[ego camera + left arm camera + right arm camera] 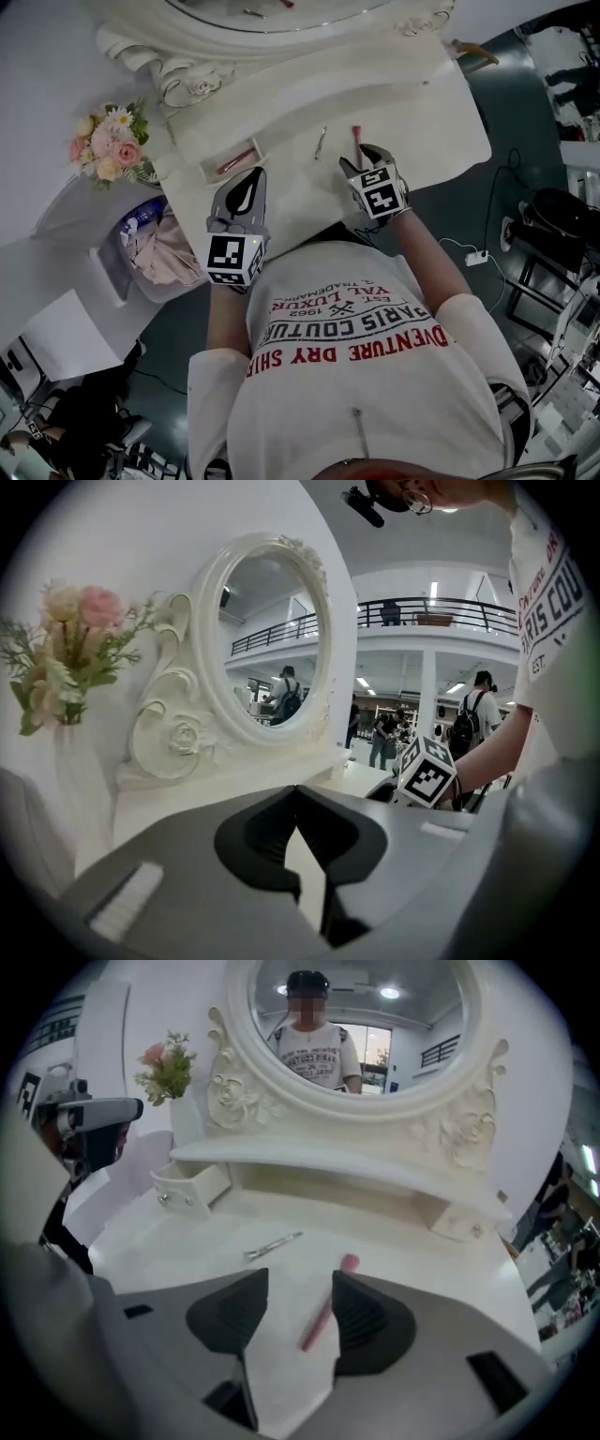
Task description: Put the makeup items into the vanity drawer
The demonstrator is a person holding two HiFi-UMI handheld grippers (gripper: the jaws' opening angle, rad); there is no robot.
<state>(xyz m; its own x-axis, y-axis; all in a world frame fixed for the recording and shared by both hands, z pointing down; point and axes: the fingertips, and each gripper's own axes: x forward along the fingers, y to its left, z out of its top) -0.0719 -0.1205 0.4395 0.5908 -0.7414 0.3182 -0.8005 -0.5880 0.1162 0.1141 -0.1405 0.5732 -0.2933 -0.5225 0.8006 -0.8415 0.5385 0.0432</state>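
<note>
Right gripper [298,1286] jaws wide; pink stick [324,1311] lies loose between them, lower centre, hugging 1 jaw. Closing could flick it aside. Left gripper [299,799] closed, empty.

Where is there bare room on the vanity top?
Bare: from the pink pencil to the right edge of the vanity top, and between open drawer and silver tool. Crowded: mid-front, under the open right gripper.

A white T-shirt [375,403] is worn — red and dark lettering [361,330].

The person's T-shirt [356,337] shows "PARIS COUTUR", "DRY SHI" and "1962".
</note>
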